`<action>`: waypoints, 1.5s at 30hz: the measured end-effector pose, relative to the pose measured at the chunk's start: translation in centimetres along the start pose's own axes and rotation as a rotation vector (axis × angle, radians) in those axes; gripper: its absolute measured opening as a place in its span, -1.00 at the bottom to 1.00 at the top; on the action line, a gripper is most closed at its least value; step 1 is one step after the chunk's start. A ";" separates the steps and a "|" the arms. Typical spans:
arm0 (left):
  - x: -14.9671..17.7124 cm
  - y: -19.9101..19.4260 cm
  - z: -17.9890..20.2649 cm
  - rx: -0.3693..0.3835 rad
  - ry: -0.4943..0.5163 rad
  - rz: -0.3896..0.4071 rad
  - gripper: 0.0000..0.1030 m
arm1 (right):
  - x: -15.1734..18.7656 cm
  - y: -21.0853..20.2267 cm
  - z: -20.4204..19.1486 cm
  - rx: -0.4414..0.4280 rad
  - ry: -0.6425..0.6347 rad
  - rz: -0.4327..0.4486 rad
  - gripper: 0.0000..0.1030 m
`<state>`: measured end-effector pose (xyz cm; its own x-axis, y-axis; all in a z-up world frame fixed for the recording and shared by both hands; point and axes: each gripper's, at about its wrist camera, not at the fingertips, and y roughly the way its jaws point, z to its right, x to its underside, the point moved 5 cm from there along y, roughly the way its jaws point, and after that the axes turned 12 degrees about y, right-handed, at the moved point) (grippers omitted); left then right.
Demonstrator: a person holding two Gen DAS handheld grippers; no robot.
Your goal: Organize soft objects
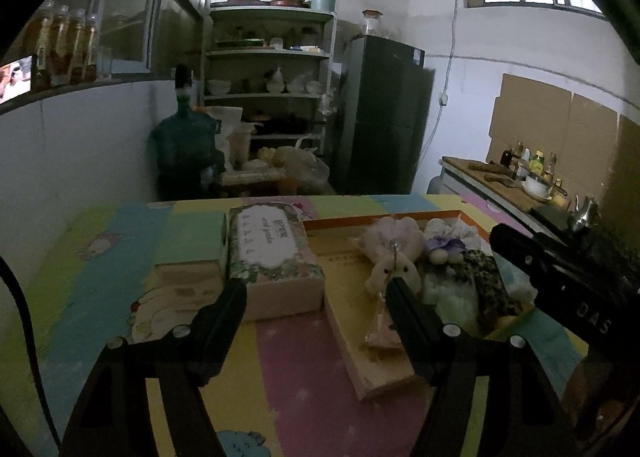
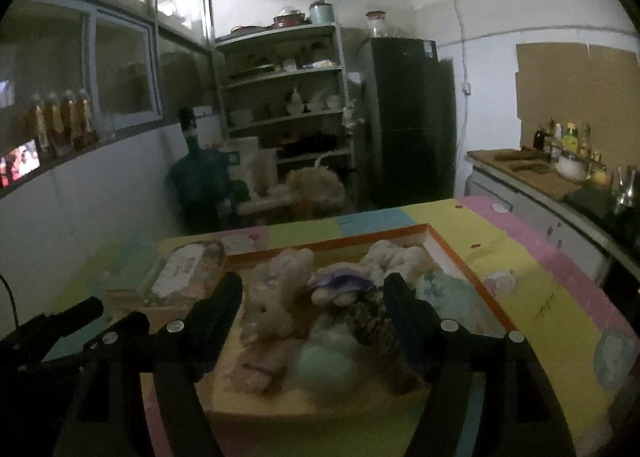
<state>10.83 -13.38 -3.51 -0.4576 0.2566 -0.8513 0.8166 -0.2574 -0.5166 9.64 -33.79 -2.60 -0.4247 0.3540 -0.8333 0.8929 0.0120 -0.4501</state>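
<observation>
Left gripper (image 1: 314, 289): jaws spread wide, nothing between the pads, raised above the patchwork table mat (image 1: 304, 369). The floral tissue box (image 1: 272, 257) lies just behind its left finger; the right finger overlaps the near edge of the shallow orange-rimmed cardboard tray (image 1: 360, 361).

Right gripper (image 2: 314, 285): jaws likewise wide apart, gripping nothing, hovering over the tray (image 2: 468, 277); contact with its contents cannot be confirmed.

Soft objects lie grouped inside the tray: cream plush bunny (image 1: 394, 253), purple-flower plush (image 1: 442, 245), mint fluffy item (image 1: 448, 297), leopard-print fabric (image 1: 490, 281), pink pouch (image 1: 380, 331)
</observation>
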 end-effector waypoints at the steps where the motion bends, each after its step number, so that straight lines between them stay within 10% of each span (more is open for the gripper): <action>1: 0.1 -0.3 0.0 -0.002 -0.001 0.001 0.38 | 0.2 -0.3 -0.1 -0.005 0.005 -0.005 0.45; 45: 5.9 -12.0 -1.8 -0.153 -0.041 0.083 0.38 | 7.7 -10.8 -6.0 -0.014 -0.062 0.057 0.45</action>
<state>-1.01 -7.10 -2.17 -0.3975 0.2016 -0.8952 0.8949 -0.1307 -0.4268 -2.38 -25.56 -2.26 -0.3809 0.2963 -0.8758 0.9178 0.0066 -0.3969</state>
